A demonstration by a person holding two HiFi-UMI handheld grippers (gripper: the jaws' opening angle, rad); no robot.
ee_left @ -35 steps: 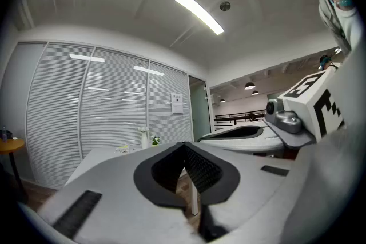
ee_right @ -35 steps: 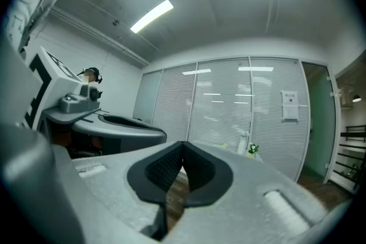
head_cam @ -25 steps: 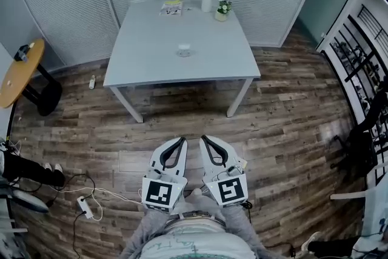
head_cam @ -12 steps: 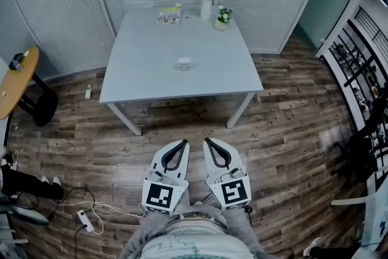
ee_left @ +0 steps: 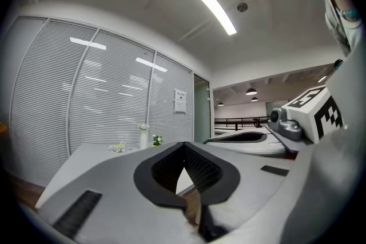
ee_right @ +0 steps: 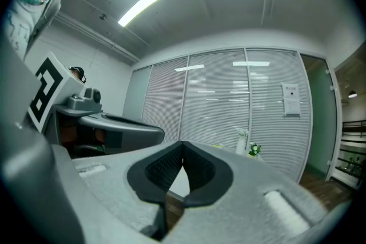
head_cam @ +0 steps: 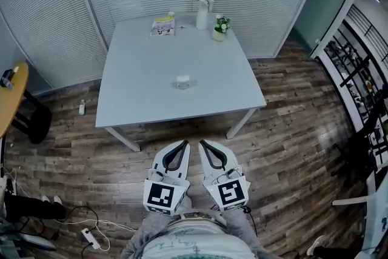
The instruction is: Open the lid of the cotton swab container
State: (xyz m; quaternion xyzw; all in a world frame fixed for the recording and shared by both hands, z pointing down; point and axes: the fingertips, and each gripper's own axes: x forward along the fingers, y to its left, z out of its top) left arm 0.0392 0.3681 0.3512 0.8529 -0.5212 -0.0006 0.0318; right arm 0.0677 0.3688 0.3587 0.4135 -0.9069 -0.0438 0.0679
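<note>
Both grippers are held level and side by side, close in front of the person's body. The tips are pointed toward the counter. They are positioned over the wooden floor, short of the counter's near edge.

The left gripper is seen with its jaws pressed together at the tip and nothing between them. The right gripper is closed in the same way and is empty. In each gripper view only a narrow gap is left behind the meeting pads, through which the counter's edge and the floor are glimpsed.

The container is located near the middle of the counter, standing alone and well apart from both grippers. It is shown too small for its lid to be judged.

At the counter's far edge a bottle, a small plant and a leaflet are noted; the leaflet's print cannot be read.

The hands holding the grippers are hidden beneath the marker cubes. The container is not made out in either gripper view. A round side table is cut off at the left edge of the head view.
</note>
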